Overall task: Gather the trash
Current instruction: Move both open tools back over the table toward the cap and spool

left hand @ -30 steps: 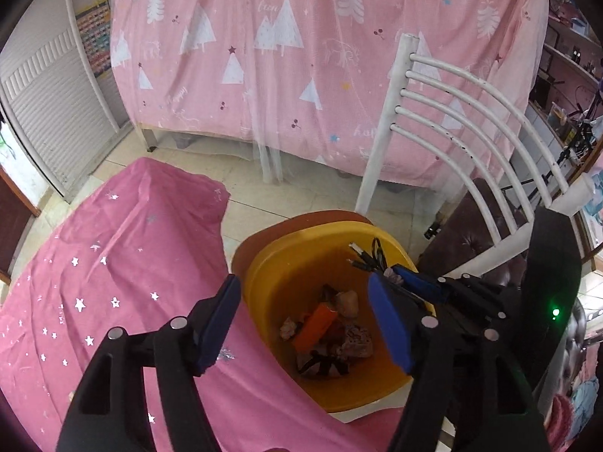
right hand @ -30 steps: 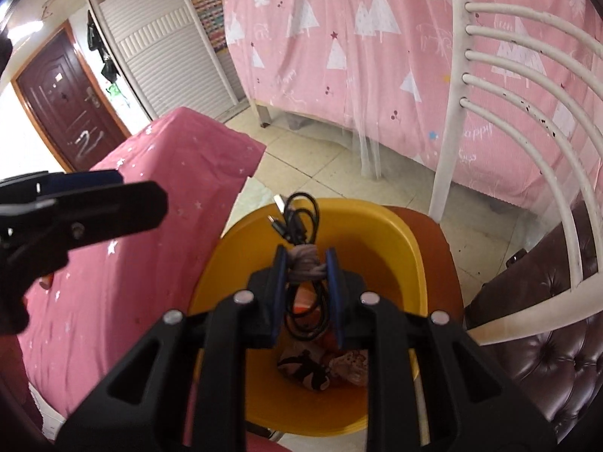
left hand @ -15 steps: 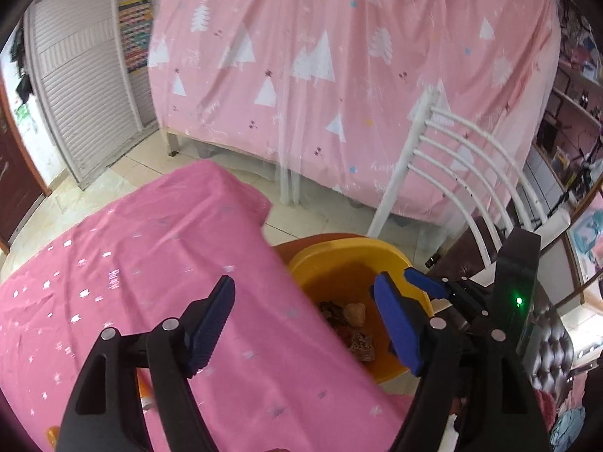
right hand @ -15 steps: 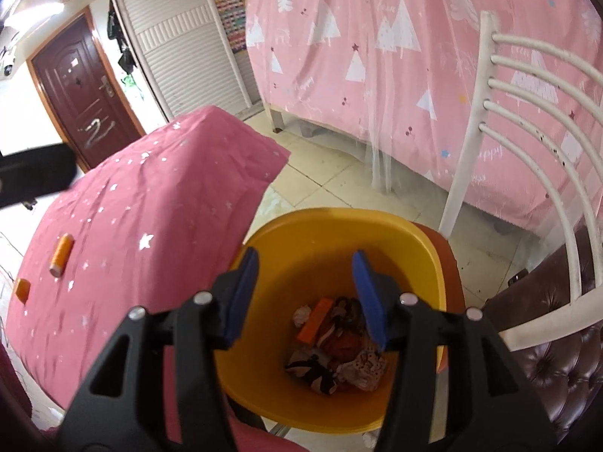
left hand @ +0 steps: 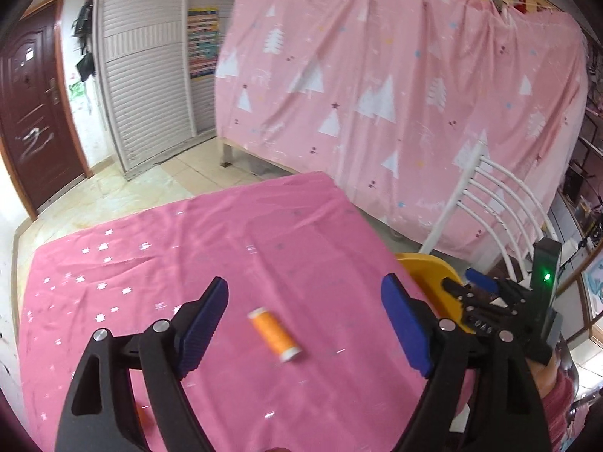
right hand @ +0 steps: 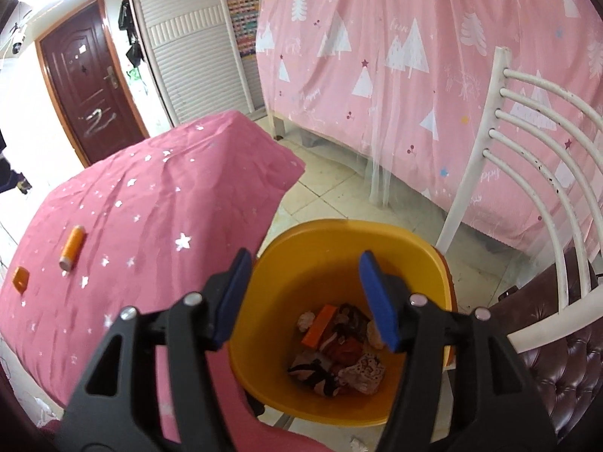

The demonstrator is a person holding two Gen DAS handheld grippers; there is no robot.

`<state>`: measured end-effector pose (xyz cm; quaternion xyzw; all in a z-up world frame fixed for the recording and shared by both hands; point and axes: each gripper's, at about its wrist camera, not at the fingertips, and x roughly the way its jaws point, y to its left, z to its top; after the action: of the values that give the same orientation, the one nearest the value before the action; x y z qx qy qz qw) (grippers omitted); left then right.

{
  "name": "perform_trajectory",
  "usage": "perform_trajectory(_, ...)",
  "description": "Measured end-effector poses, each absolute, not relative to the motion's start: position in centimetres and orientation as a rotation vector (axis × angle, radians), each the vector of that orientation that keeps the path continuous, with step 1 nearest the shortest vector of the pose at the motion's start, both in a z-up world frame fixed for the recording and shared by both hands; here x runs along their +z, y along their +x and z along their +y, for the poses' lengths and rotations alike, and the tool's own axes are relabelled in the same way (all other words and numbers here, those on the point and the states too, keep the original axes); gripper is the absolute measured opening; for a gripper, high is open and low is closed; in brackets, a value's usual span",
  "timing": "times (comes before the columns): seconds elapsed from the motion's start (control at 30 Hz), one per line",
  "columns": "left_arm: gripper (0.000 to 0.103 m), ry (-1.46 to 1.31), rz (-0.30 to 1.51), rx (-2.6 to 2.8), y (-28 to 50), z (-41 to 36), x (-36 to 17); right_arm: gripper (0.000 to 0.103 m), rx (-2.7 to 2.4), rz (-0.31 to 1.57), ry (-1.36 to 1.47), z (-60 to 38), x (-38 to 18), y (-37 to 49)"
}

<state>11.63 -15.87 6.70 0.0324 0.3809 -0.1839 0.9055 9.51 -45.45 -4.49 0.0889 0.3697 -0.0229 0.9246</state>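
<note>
An orange thread spool (left hand: 274, 334), a smooth cylinder with pale end caps, lies on its side on the pink star-printed cloth covering the surface (left hand: 188, 248), its long axis running diagonally between the near and far edges, toward the edge by the yellow plastic bin (right hand: 339, 245). The left gripper (left hand: 305, 320) hangs above it, its ribbed blue jaws widening with nothing clamped. The right gripper (right hand: 305, 297) hangs over the round, smooth-walled bin of crumpled scraps, jaws spreading and empty; a small flat orange piece (right hand: 20, 278) lies near the surface's left edge.
</note>
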Motion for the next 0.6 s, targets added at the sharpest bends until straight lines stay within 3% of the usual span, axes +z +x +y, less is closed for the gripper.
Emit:
perform_trajectory(0.23, 0.085, 0.030, 0.749, -0.304, 10.7, -9.9, 7.3, 0.062, -0.009, 0.727, 0.137, -42.1, -2.3, 9.9)
perform_trajectory(0.37, 0.087, 0.009, 0.751, -0.263, 10.0, -6.5, 7.1, 0.070, 0.056, 0.701, 0.107, -38.8, -1.1, 10.1)
perform_trajectory(0.6, 0.087, -0.027, 0.794, -0.205, 9.5, -1.4, 5.7, 0.071, 0.230, 0.686, 0.089, -32.3, 0.3, 10.3)
